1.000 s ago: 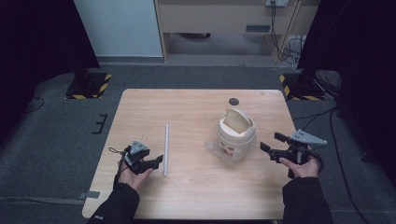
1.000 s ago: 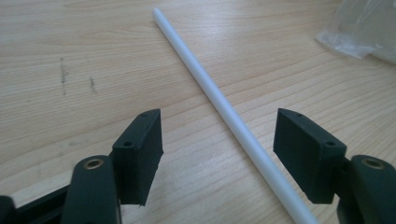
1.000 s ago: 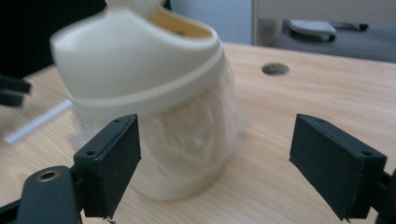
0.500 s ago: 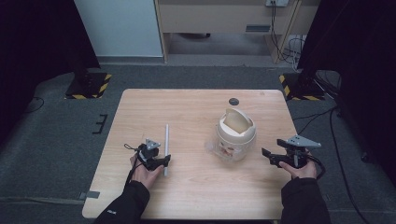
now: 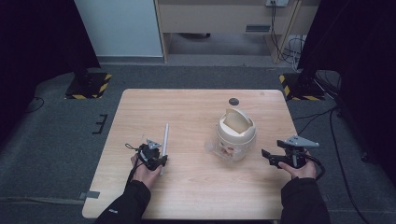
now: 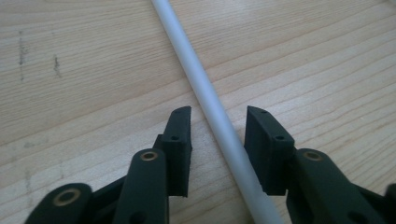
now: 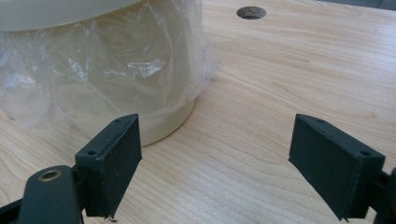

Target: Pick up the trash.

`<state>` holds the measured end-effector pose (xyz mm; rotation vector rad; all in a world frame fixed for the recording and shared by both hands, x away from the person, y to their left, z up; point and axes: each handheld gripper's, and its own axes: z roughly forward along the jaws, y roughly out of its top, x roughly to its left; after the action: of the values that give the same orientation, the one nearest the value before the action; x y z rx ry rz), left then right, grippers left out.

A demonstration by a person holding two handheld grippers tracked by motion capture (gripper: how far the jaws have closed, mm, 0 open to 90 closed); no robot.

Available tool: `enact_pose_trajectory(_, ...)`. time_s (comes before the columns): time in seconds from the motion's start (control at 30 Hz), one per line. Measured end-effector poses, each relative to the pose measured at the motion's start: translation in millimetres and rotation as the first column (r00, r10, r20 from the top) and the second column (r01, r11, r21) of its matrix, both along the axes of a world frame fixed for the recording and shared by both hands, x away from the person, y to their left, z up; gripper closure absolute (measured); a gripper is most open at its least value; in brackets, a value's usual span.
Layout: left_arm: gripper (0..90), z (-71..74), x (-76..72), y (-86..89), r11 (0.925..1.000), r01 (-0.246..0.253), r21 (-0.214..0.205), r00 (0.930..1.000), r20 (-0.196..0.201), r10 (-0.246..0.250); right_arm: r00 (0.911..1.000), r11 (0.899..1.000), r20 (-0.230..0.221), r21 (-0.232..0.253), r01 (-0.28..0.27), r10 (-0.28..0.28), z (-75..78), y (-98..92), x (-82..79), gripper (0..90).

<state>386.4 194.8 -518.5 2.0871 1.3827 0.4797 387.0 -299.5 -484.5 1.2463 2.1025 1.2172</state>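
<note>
White plastic rod [image 5: 163, 147], probably light, stiff and smooth enough to slip, lay flat on the wooden table [image 5: 196, 196] left of the lidded bin [image 5: 236, 135], its long axis running from the near edge toward the far edge. The left gripper [image 6: 219, 123] straddled its near end, where a hold suited; its 2 jaws had just been closing, pads not yet touching, while the right gripper [image 7: 215, 154] stood wide open.

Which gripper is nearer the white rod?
Left. The left gripper straddles the rod, jaws just closing; the right gripper sits beyond the bin.

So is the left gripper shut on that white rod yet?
Not yet. The left gripper has just been closing, with the white rod between its jaws, but gaps show on both sides.
</note>
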Motion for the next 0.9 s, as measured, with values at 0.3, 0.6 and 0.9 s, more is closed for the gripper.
enact_pose_trajectory(0.3, 73.1, 1.6, 0.5, 2.8, 0.9999, -0.002, 0.017, 0.9999, -0.012, 0.002, 1.0000, 1.000, -0.009, -0.008, 0.001, -0.001, -1.2, 0.2, 0.6, 17.4)
enact_pose_trajectory(0.6, 79.5, 1.7, 0.2, 3.9, 0.9997, 0.002, 0.025, 1.0000, -0.008, -0.002, 1.0000, 1.000, -0.010, -0.001, 0.002, -0.002, -0.7, 0.8, 0.9, 18.4)
enact_pose_trajectory(0.9, 79.6, 5.1, 0.1, 8.5, 0.9999, -0.012, -0.010, 0.9999, -0.009, 0.011, 0.9999, 1.000, -0.010, 0.000, 0.002, -0.002, -0.5, 0.7, 1.3, 18.3)
